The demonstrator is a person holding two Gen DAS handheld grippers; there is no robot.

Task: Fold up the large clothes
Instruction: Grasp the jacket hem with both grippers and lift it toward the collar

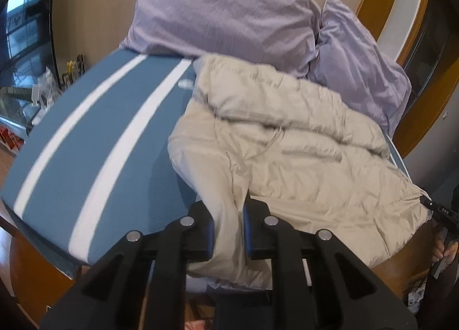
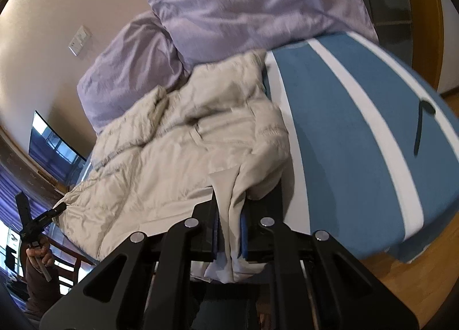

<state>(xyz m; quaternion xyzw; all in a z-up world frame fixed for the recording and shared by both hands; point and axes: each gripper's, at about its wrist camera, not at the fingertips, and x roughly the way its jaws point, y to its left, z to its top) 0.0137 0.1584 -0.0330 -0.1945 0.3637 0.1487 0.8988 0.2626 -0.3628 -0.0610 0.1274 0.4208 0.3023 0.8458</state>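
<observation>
A large beige quilted jacket [image 1: 287, 140] lies crumpled on a blue mattress with white stripes [image 1: 94, 135]. My left gripper [image 1: 229, 232] is shut on a bunched edge of the jacket at the near side. In the right wrist view the same jacket [image 2: 178, 143] spreads over the mattress [image 2: 358, 143], and my right gripper [image 2: 231, 232] is shut on another bunched edge near the mattress's front edge. The right gripper also shows at the far right of the left wrist view [image 1: 441, 211], and the left gripper at the far left of the right wrist view [image 2: 37, 222].
Two lilac pillows [image 1: 223, 11] [image 1: 358, 66] lean on the wall behind the jacket; they also show in the right wrist view [image 2: 258, 3]. A dark strap [image 2: 420, 126] lies on the mattress. Wooden floor [image 2: 424, 278] lies beyond the mattress edge. A TV screen [image 2: 51, 146] hangs on the wall.
</observation>
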